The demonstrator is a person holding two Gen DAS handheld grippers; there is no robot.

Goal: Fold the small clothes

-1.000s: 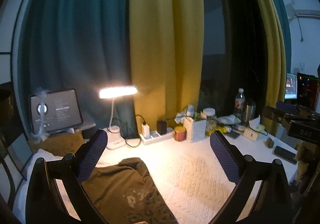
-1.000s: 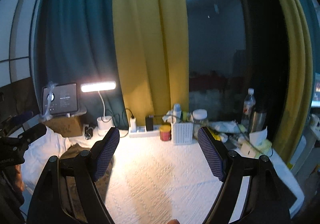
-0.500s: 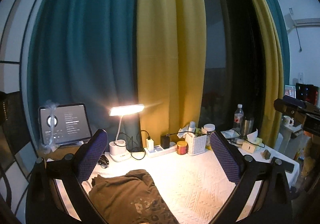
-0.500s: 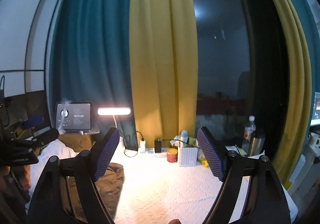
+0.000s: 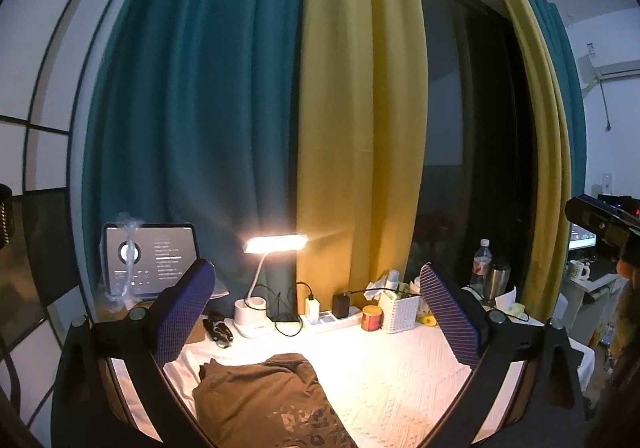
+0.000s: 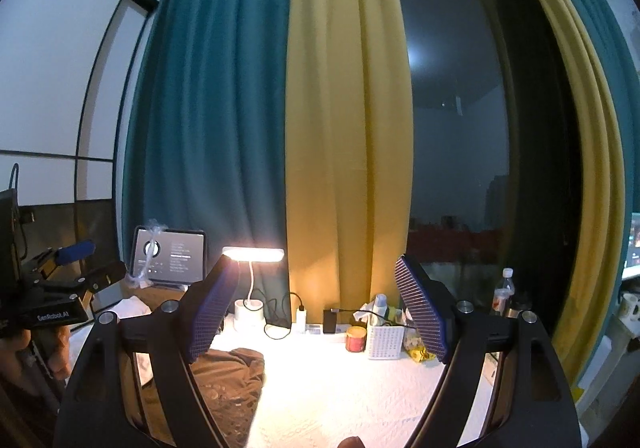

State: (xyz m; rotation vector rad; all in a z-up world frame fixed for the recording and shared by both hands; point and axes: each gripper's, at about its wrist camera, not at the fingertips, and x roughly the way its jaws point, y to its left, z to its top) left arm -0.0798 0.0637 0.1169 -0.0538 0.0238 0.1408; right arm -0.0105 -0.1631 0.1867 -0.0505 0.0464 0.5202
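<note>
While both tools hang above the table [image 5: 400, 376] with nothing between their fingers, the work looks hardly begun. The curtains [image 5: 240, 128] fill the back of both views, blue-green beside yellow, with a dark window to the right of them. Below, the table wears a white patterned cloth, lit warm by a desk lamp [image 5: 275, 244] at its far edge. On the near left part of that cloth lies the brown shirt [image 5: 260, 400], rumpled and bunched, with a spotted print toward the near end; no clean fold shows in it, though its near part runs out of view. The left gripper [image 5: 316, 312] is spread wide and looks straight over the shirt. The right gripper [image 6: 316, 312] is also spread wide, with the shirt at its lower left and bare cloth below it. Neither touches the fabric. Behind the lamp stands a tablet [image 5: 150, 260], and along the back edge sit a power strip [image 5: 330, 318], a white basket [image 5: 398, 308] and a small red jar [image 5: 372, 318]. Judging by this, smoothing and every fold remain.
</note>
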